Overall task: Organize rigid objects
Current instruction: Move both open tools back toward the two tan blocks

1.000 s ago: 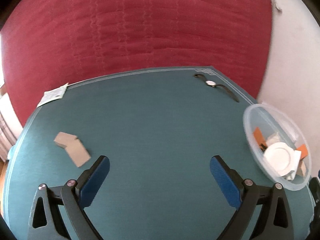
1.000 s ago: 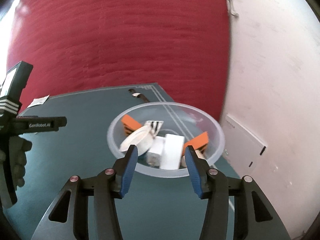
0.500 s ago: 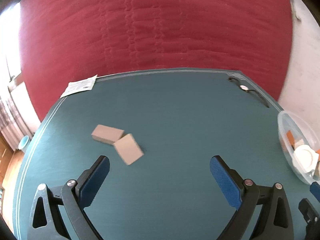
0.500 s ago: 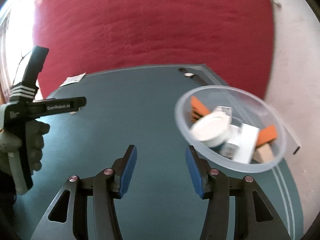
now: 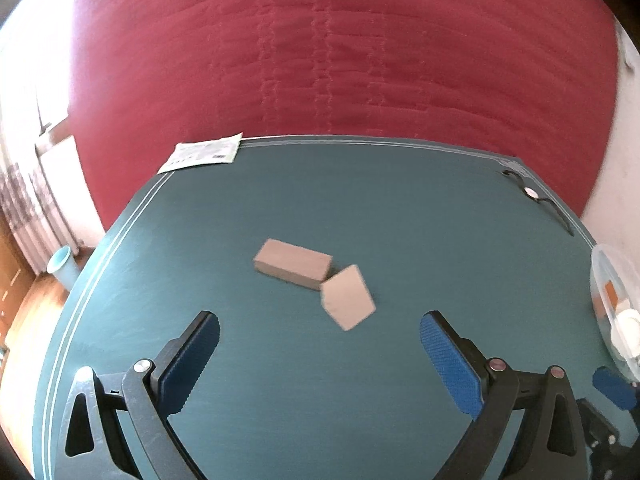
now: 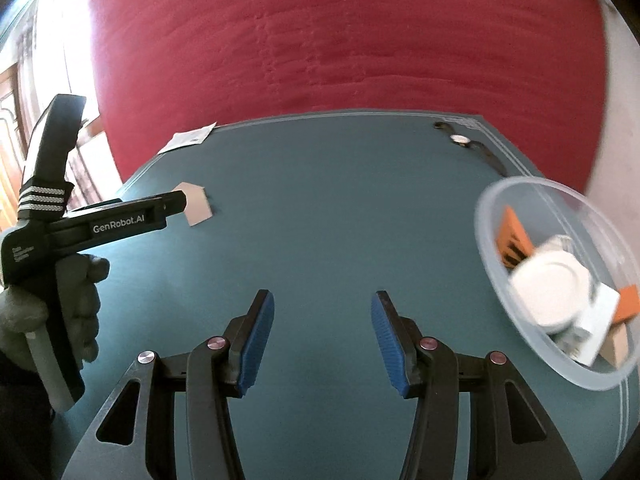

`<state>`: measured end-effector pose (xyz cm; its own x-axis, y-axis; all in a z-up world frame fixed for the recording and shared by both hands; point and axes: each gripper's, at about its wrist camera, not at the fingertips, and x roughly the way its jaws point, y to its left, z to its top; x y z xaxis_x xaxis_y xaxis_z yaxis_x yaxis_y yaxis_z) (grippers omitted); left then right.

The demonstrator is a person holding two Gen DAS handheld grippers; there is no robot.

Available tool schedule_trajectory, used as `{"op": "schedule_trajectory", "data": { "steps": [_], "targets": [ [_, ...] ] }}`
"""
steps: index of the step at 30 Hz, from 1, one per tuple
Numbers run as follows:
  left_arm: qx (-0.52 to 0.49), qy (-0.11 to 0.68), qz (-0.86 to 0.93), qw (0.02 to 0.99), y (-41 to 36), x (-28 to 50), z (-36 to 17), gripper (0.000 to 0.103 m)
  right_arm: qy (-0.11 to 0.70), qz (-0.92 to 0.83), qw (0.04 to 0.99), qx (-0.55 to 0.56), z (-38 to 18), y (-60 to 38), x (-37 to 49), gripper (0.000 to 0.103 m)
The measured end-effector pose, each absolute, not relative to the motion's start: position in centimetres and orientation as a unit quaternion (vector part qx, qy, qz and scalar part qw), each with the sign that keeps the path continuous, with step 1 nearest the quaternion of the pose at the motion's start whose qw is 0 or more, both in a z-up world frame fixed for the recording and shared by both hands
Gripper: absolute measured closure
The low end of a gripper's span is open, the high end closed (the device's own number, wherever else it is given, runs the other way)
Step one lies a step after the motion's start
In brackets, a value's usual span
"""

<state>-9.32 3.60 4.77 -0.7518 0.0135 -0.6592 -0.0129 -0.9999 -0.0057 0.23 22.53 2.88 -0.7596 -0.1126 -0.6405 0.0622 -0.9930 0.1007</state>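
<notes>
Two tan wooden blocks lie touching on the teal table: a long one (image 5: 294, 263) and a squarer one (image 5: 347, 297). My left gripper (image 5: 320, 354) is open and empty, just short of them. In the right wrist view one block (image 6: 196, 208) shows partly behind the left gripper's body (image 6: 120, 222). My right gripper (image 6: 322, 330) is open and empty above bare table. The clear plastic bowl (image 6: 486, 240) sits to its right, holding a white lid, orange pieces and other blocks. The bowl also shows at the right edge of the left wrist view (image 5: 600, 264).
A wristwatch (image 5: 534, 196) lies near the far right corner of the table, also in the right wrist view (image 6: 464, 140). A paper leaflet (image 5: 202, 152) lies at the far left corner. A red quilted wall stands behind the table. A gloved hand (image 6: 76, 304) holds the left gripper.
Both grippers swung left. The blocks moved from the left edge of the left wrist view to between its fingers. The bowl slid to the right in both views.
</notes>
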Motion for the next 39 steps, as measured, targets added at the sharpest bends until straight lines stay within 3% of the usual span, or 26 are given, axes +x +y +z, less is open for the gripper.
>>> {"op": "schedule_trajectory", "data": {
  "steps": [39],
  "targets": [
    [-0.358, -0.086, 0.922, -0.122, -5.7, -10.7, 4.6, 0.001, 0.015, -0.908, 0.174, 0.381, 1.7, 9.5, -13.1, 0.051]
  ]
}}
